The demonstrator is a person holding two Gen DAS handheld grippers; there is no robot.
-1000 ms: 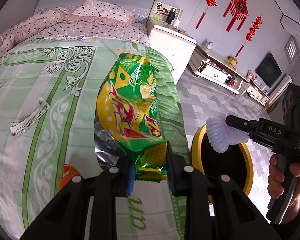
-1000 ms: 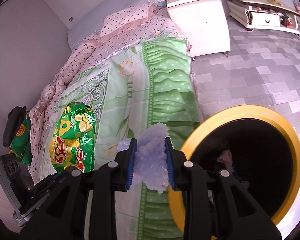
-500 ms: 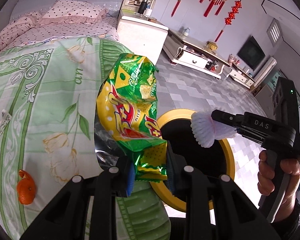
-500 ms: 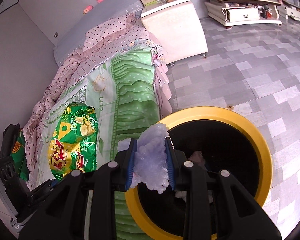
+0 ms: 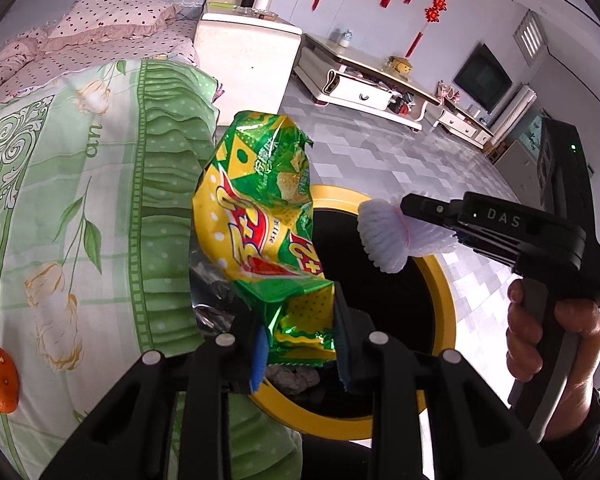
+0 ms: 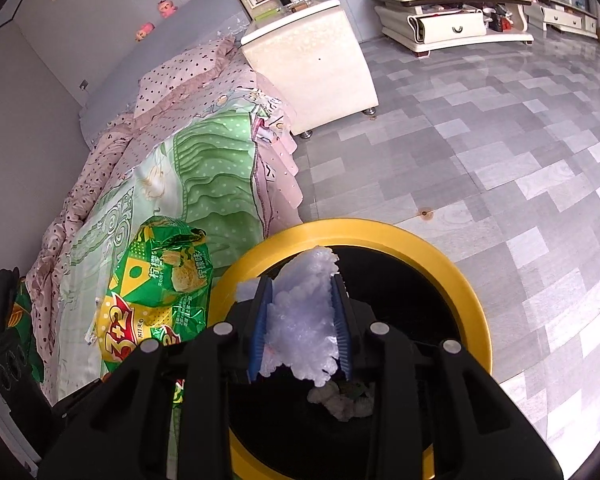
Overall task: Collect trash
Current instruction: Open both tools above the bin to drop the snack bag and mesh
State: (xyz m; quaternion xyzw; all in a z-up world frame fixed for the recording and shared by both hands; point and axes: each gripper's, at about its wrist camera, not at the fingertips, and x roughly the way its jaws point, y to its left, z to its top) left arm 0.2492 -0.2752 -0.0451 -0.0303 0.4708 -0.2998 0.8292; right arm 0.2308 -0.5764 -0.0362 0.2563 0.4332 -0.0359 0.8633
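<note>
My left gripper (image 5: pixel 300 344) is shut on a green and yellow snack bag (image 5: pixel 260 224), held upright over the near rim of a yellow-rimmed black trash bin (image 5: pixel 440 280). My right gripper (image 6: pixel 300 328) is shut on a white foam net wrapper (image 6: pixel 300 320), held above the bin's opening (image 6: pixel 472 304). The wrapper (image 5: pixel 384 236) and right gripper show in the left wrist view, the snack bag (image 6: pixel 160 292) in the right wrist view. Crumpled trash (image 6: pixel 340 400) lies inside the bin.
A bed with a green floral cover (image 5: pixel 60 200) lies left of the bin, with an orange (image 5: pixel 4 380) on it. A white nightstand (image 6: pixel 312 76) and a low TV cabinet (image 6: pixel 452 24) stand on the grey tiled floor (image 6: pixel 500 140).
Both grippers have moved from over the bed toward the bin, carrying the snack bag and the foam wrapper. The bin now sits under them.
</note>
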